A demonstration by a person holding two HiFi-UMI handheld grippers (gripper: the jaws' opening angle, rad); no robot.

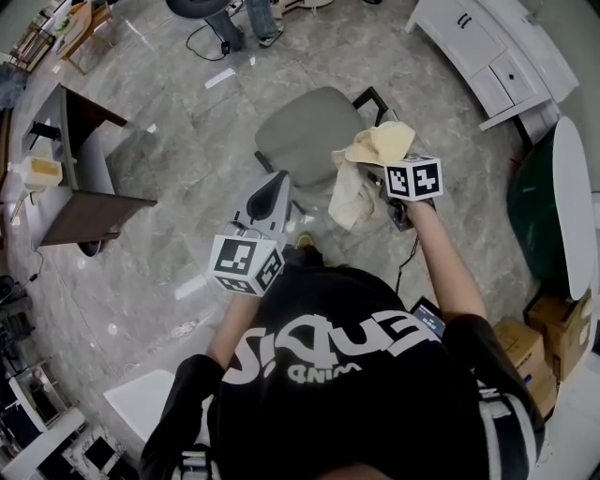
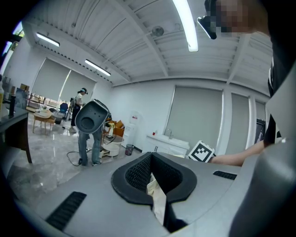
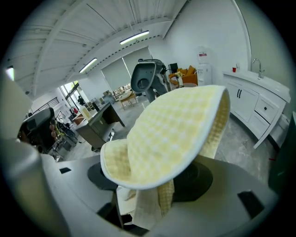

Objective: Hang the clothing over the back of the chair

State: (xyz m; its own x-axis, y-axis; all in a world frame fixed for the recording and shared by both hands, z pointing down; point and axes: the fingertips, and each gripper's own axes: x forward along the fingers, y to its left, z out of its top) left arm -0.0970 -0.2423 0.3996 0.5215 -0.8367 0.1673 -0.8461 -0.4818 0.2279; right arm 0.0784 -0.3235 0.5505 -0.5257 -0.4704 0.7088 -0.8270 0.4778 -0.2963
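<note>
A pale yellow checked garment (image 1: 368,161) hangs bunched beside the grey office chair (image 1: 305,136), just right of its grey headrest (image 1: 267,199). In the right gripper view the garment (image 3: 171,134) drapes over my right gripper (image 3: 148,199). Its jaws stand wide apart, and a fold hangs loose in the gap between them. That gripper's marker cube (image 1: 412,178) sits against the cloth. My left gripper (image 2: 157,203) is nearer the person, behind the headrest (image 2: 92,115). Its black pads meet on a narrow cream strip of the garment (image 2: 156,194).
A dark desk (image 1: 84,187) stands at the left and white cabinets (image 1: 497,47) at the top right. A white-edged round table (image 1: 572,197) and cardboard boxes (image 1: 553,337) are on the right. Another person's legs (image 1: 246,23) and a floor cable are beyond the chair.
</note>
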